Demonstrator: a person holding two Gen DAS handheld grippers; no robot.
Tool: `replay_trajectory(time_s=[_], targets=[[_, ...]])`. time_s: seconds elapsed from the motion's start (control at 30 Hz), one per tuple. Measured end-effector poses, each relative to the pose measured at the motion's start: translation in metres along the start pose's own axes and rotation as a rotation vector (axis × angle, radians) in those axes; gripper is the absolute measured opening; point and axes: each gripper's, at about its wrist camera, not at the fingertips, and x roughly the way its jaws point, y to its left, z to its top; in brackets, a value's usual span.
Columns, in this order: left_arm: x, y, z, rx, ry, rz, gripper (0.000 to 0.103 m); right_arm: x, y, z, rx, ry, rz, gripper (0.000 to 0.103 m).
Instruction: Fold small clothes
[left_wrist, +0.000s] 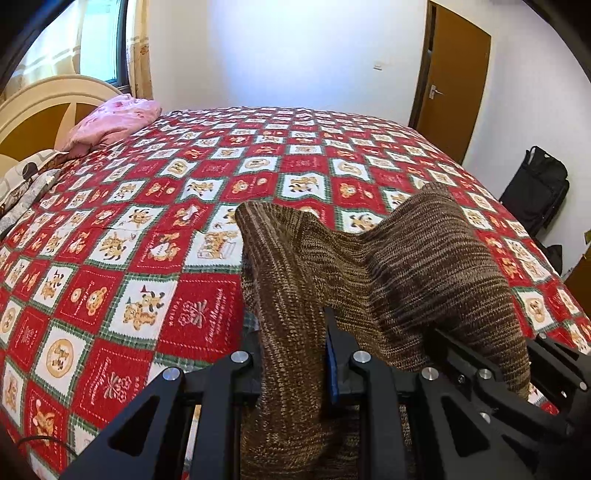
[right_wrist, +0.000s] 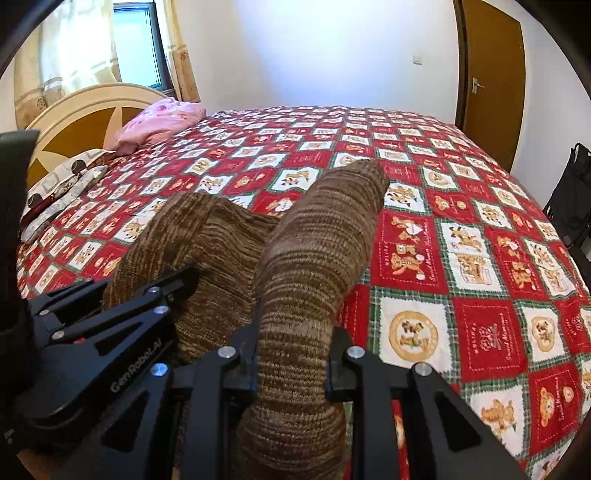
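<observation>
A brown knitted garment (left_wrist: 399, 266) hangs between both grippers above the red patchwork bedspread (left_wrist: 147, 221). My left gripper (left_wrist: 295, 354) is shut on one bunched edge of it; the cloth runs down between the fingers and drapes right over the right gripper (left_wrist: 517, 376). In the right wrist view my right gripper (right_wrist: 293, 354) is shut on another bunched part of the garment (right_wrist: 317, 251), which rises ahead in a thick fold. The left gripper (right_wrist: 122, 317) shows at the left, also in the cloth. The fingertips are hidden by fabric.
A pink blanket (left_wrist: 114, 122) and patterned pillows (left_wrist: 26, 181) lie at the cream headboard (left_wrist: 44, 96) on the left. A brown door (left_wrist: 454, 92) stands at the back right. A black bag (left_wrist: 535, 192) sits on the floor right of the bed.
</observation>
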Motion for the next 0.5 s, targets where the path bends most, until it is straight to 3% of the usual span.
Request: replay_trajectory(time_s=[0.23,0.5], targets=[[-0.010,-0.003,-0.008,-0.014,0.008,-0.036,0.022,-0.009,0.000,-0.004,0.023,0.020,0.004,0.026],[-0.026,0.017,-0.016,-0.071,0.013,-0.024,0.022,-0.019,0.020,-0.005,-0.008,0.012,0.060,0.026]])
